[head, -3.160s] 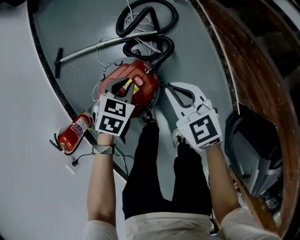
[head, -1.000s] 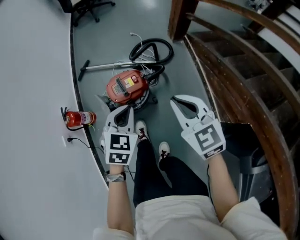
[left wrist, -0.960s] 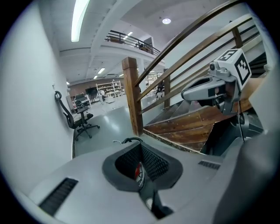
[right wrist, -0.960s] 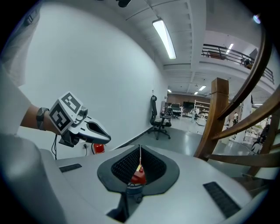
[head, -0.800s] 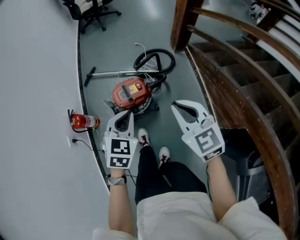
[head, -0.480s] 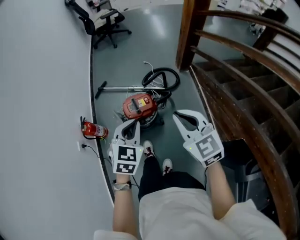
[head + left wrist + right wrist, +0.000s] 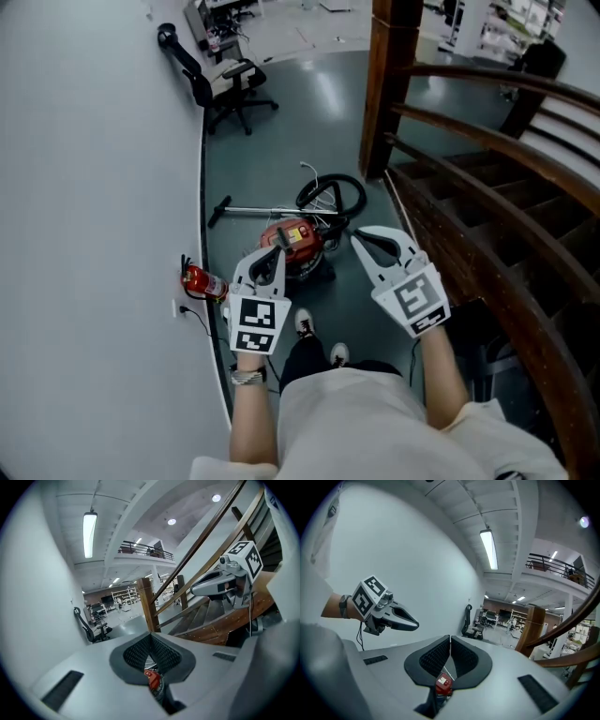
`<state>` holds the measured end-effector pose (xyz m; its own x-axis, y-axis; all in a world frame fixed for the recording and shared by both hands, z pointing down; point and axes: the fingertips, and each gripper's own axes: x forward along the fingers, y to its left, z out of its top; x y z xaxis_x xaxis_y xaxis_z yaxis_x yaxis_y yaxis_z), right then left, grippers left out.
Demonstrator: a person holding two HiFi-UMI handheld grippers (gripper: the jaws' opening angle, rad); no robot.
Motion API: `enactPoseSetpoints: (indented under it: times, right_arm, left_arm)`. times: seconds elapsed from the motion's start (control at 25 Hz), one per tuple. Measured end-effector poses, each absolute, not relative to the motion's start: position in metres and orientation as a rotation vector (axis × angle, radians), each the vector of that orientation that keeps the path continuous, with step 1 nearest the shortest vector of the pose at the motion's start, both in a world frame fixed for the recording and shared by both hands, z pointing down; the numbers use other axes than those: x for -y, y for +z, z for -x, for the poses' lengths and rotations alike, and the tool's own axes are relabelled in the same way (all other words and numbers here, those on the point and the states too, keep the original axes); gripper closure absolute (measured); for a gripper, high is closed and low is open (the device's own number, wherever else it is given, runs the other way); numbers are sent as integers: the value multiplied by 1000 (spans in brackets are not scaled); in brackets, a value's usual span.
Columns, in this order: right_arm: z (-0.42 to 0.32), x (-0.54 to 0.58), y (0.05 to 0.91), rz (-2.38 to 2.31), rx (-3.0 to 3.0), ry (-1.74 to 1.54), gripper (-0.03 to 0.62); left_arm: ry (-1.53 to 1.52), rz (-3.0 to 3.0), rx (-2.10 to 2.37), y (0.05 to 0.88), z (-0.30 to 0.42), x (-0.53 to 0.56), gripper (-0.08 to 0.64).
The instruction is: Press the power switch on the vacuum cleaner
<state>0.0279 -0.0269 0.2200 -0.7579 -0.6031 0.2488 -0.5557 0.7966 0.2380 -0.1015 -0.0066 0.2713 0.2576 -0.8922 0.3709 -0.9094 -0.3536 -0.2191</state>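
Note:
In the head view the red vacuum cleaner (image 7: 300,240) lies on the grey floor far below, with its hose (image 7: 330,194) coiled behind it and its wand (image 7: 258,210) stretched to the left. Both grippers hang high above it and touch nothing. My left gripper (image 7: 273,253) is shut and empty; in the left gripper view the tips of the left gripper (image 7: 150,635) meet, and the vacuum cleaner (image 7: 153,679) shows small below them. My right gripper (image 7: 357,234) is shut and empty too, the right gripper (image 7: 450,640) tip to tip over the vacuum cleaner (image 7: 443,685).
A red fire extinguisher (image 7: 199,280) stands by the curved white wall, with a cable along the floor. A wooden stair railing (image 7: 487,141) curves along the right. An office chair (image 7: 225,80) stands further back. The person's shoes (image 7: 305,323) are just short of the vacuum.
Both grippers have risen well away from the vacuum cleaner, which the left one was over earlier. The vacuum now looks smaller and farther, and more of the room shows.

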Motion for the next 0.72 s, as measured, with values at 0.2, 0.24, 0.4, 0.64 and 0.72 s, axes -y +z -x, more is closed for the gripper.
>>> enactPoseSetpoints:
  times: [0.2, 0.24, 0.4, 0.64, 0.72]
  right_arm:
    - [-34, 12, 187, -884, 2662, -316, 561]
    - [-35, 9, 181, -887, 2666, -330, 561]
    - [-32, -1, 160, -894, 2707, -335, 561]
    - [-22, -11, 128, -881, 2727, -442, 561]
    - [-18, -13, 115, -876, 2724, -483, 561]
  left_arm:
    - [628, -2492, 1832, 229, 103, -7, 558]
    - [617, -2499, 1845, 222, 104, -10, 558]
    - [575, -2546, 1872, 195, 98, -19, 558]
    - [518, -2656, 1909, 146, 89, -36, 558]
    - [504, -2693, 1924, 129, 88, -42, 558]
